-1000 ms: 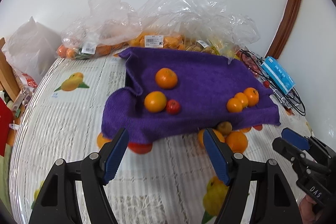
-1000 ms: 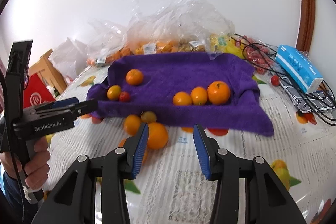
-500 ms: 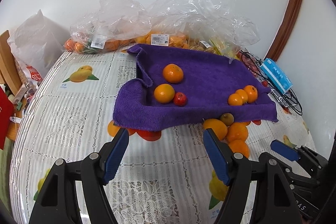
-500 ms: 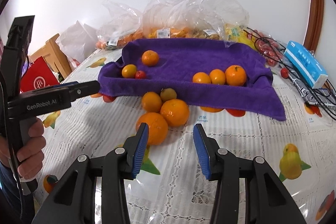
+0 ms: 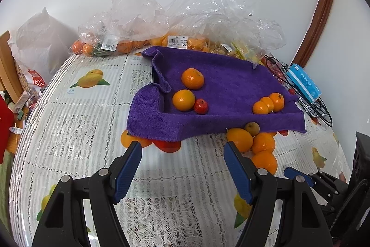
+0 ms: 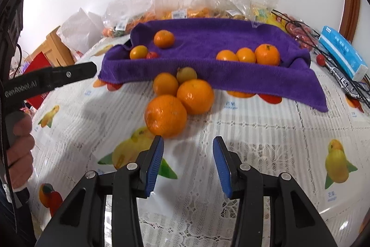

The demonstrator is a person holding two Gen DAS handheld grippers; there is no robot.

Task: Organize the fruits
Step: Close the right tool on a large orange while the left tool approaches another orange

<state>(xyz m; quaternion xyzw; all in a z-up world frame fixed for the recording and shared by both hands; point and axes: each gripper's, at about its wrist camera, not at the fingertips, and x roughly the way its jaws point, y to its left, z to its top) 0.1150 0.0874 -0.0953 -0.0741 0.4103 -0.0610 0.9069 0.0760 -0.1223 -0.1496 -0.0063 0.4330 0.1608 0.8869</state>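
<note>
A purple towel (image 5: 226, 85) (image 6: 219, 36) lies over a tray on the table. On it are two oranges (image 5: 192, 78) (image 5: 183, 100), a small red fruit (image 5: 200, 106) and three small oranges (image 6: 246, 54) at the right. Loose oranges (image 6: 165, 115) (image 6: 195, 96) and a greenish fruit (image 6: 186, 74) lie on the tablecloth in front of the towel. My right gripper (image 6: 187, 154) is open and empty, just short of the nearest orange. My left gripper (image 5: 182, 168) is open and empty, back from the towel's front edge.
Clear plastic bags of fruit (image 5: 138, 22) stand behind the towel by the wall. A blue box (image 5: 304, 82) and black cables (image 6: 346, 85) lie at the right. A white bag (image 5: 39, 38) and a wooden piece (image 6: 53, 43) are at the left table edge.
Both grippers have drawn back from the towel. The right gripper has dropped lower toward the loose oranges, which now look larger. Nothing was grasped.
</note>
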